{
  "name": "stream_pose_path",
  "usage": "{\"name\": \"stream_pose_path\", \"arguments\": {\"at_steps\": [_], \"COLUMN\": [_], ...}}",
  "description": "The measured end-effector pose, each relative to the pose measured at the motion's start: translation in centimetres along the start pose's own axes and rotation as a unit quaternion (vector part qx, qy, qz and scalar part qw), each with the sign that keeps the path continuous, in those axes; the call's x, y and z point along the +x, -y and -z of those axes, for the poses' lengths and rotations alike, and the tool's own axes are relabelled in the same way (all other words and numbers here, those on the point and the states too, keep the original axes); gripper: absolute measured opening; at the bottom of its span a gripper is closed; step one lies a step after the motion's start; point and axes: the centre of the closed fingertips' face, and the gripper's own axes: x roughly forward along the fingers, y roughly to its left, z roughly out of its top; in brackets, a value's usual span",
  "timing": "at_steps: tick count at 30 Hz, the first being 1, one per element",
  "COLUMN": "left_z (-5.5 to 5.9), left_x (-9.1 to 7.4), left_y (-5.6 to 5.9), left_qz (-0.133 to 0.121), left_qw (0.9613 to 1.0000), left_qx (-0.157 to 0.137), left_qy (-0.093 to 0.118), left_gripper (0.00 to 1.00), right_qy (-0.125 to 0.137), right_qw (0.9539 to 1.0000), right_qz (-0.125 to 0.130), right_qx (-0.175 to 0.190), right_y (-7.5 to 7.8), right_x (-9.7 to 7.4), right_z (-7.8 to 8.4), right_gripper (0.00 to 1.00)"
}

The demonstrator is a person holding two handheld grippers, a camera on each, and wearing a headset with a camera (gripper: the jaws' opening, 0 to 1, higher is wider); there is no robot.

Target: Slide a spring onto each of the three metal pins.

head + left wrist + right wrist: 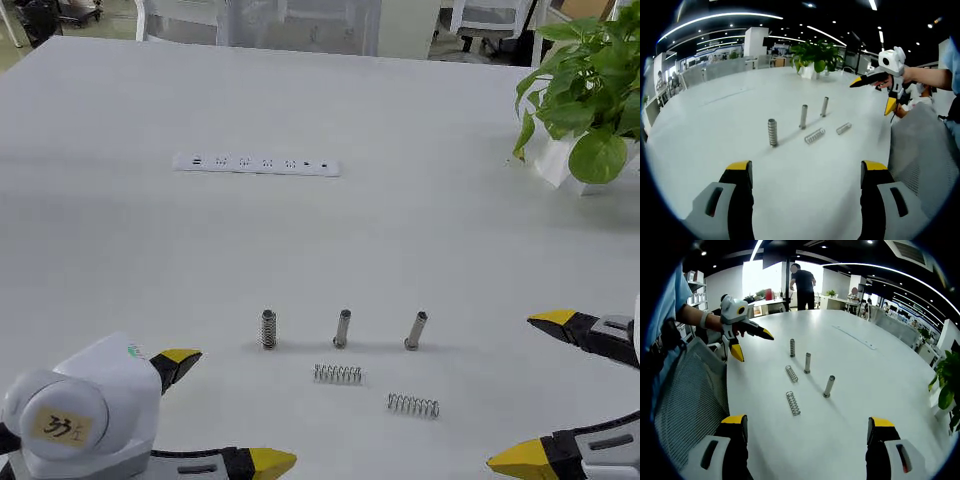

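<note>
Jaws wide, two springs [337,373] lying loose

The head view looks steeply down from the near edge of the worktop [420,230]. Both gripper views sit low, facing inward from opposite sides, sharing the nearby row of pins [342,328].

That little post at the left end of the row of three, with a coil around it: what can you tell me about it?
The leftmost pin is a short, slim cylinder that looks like grey metal. It stands upright on the white table. A wire spring is already slid over it and wraps nearly its whole height, so it looks ribbed and thicker than the bare middle pin beside it. Only the spring and the table touch it.
</note>
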Motion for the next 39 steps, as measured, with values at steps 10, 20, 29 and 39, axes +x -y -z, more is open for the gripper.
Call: {"name": "stream_pose_path", "arguments": {"at_steps": [10,20,29,39], "left_z": [-0.4,-0.5,-0.4,-0.2], "left_x": [2.0,5.0,7.2,9.1], "left_y": [1.3,2.3,2.4,1.9], "left_qz": [0.045,0.082,0.095,0.103], "left_qw": [0.9979,0.9917,0.9887,0.9868], "left_qx": [0.044,0.095,0.111,0.116], "left_qy": [-0.016,-0.029,-0.034,-0.047], "left_gripper": [0.84,0.73,0.57,0.44], "right_qy": [0.002,0.002,0.005,0.002], "right_qw": [0.9999,0.9995,0.9989,0.9979], "right_qz": [0.004,0.009,0.010,0.017], "right_qx": [0.015,0.029,0.045,0.062], "right_y": [-0.8,-1.5,-2.5,-2.7], "right_x": [-0.6,-1.5,-1.7,-2.3], "right_z": [0.7,1.9,2.6,3.5], "right_gripper": [0.99,0.99,0.99,0.99]}}
